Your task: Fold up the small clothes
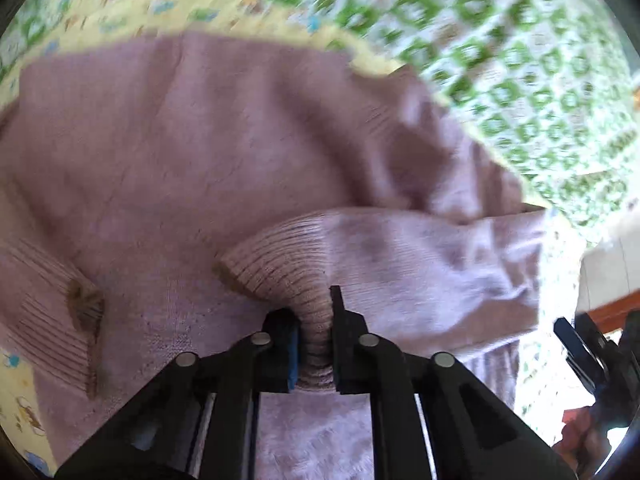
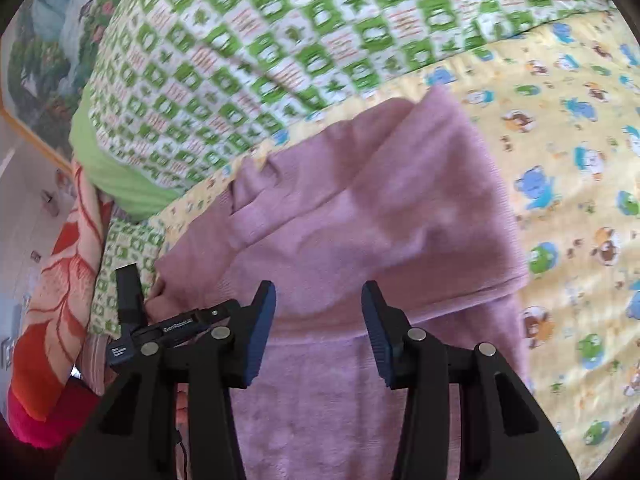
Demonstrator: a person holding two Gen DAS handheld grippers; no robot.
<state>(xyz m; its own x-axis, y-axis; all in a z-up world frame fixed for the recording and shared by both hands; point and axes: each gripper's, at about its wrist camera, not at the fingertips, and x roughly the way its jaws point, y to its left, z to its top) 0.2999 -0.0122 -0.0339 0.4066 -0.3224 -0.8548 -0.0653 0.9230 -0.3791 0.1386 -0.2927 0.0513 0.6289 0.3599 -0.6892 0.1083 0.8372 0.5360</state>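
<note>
sweater [image 1: 160, 152]: pink knit, flat on yellow sheet [image 2: 560, 160], beside green quilt [image 2: 280, 40]
handling: soft, light, floppy; best grabbed at ribbed cuff [image 1: 288, 264]
left gripper [image 1: 314, 320]: clamped on cuff
right gripper [image 2: 318, 332]: wide, holding nothing, over sweater

Black claw [image 2: 318, 334], blue pads [image 2: 262, 332], silver screws.

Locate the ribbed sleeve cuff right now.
Left wrist view, low centre: the ribbed cuff is pinched in the left claw, lying over the pink sweater.
</note>
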